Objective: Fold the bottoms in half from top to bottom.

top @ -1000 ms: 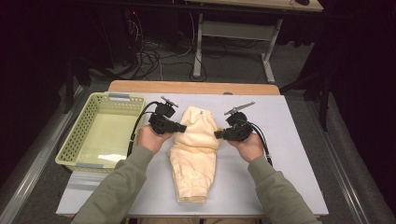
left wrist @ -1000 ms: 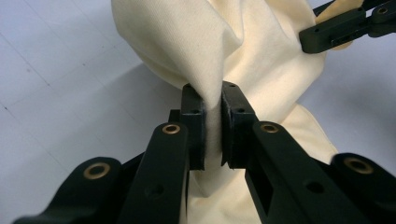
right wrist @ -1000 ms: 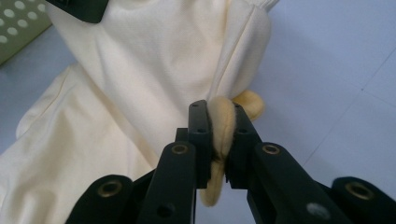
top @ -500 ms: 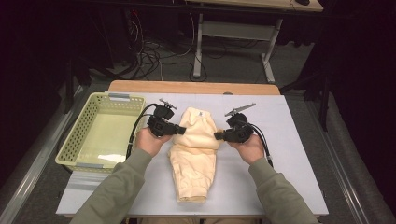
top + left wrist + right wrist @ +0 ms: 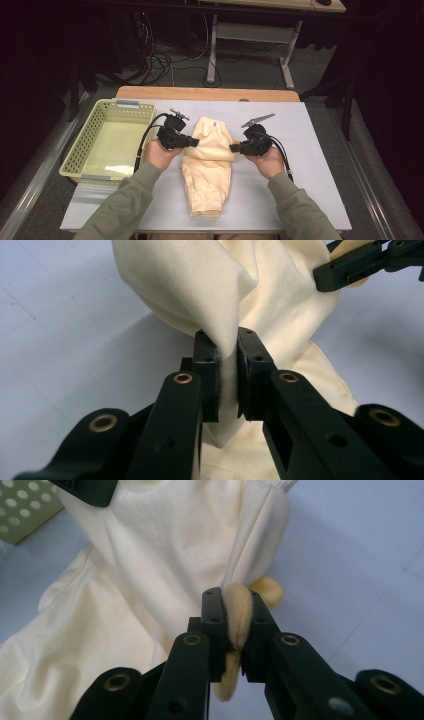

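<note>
Left gripper (image 5: 227, 385): jaws clamped on a fold of the cream garment (image 5: 207, 165).
Right gripper (image 5: 235, 632): jaws pinching its opposite edge.
Garment: mid-table (image 5: 310, 125), lifted between both.
Basket (image 5: 80, 150): left, clear of the work.

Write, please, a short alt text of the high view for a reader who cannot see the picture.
A person holds a cream garment on a grey table, with the left gripper and right gripper each shut on one side of it and its far part lifted between them. An empty pale green basket stands at the table's left.
</note>
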{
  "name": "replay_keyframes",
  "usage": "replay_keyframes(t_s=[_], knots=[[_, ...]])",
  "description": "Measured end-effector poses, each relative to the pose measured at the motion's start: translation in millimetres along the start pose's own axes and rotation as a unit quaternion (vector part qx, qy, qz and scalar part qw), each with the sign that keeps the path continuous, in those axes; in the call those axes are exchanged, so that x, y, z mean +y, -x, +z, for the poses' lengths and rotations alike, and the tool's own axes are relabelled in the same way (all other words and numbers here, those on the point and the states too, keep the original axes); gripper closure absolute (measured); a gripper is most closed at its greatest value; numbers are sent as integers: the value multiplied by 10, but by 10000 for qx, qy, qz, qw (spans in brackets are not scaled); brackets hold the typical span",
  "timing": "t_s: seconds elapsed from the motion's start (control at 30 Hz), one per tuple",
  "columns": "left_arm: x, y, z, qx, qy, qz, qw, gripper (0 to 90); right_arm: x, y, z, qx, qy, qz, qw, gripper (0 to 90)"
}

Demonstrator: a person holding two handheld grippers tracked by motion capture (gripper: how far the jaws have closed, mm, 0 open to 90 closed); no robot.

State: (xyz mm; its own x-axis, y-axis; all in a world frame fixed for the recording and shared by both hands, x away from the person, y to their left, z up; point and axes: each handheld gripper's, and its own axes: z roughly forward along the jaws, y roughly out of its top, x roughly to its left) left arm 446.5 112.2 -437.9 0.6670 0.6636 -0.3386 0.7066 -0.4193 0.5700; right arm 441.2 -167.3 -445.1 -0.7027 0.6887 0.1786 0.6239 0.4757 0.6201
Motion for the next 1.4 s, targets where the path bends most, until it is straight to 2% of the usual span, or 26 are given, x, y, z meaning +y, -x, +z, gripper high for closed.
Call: replay_keyframes(t_s=[0.37, 0.87, 1.07, 1.4], knots=[[-35, 51, -22, -2, 3, 82, 10000, 792, -44, -26, -18, 38, 26, -38, 10000, 836], [-177, 94, -59, -97, 18, 97, 9999, 792, -120, -129, -55, 101, 47, -223, 9997, 836], [-233, 136, -63, -120, -15, 168, 9998, 793, -166, -142, -47, 136, 1, -210, 9997, 835], [-326, 139, -75, -195, -45, 148, 9997, 792, -228, -198, -48, 222, -13, -272, 9994, 835]])
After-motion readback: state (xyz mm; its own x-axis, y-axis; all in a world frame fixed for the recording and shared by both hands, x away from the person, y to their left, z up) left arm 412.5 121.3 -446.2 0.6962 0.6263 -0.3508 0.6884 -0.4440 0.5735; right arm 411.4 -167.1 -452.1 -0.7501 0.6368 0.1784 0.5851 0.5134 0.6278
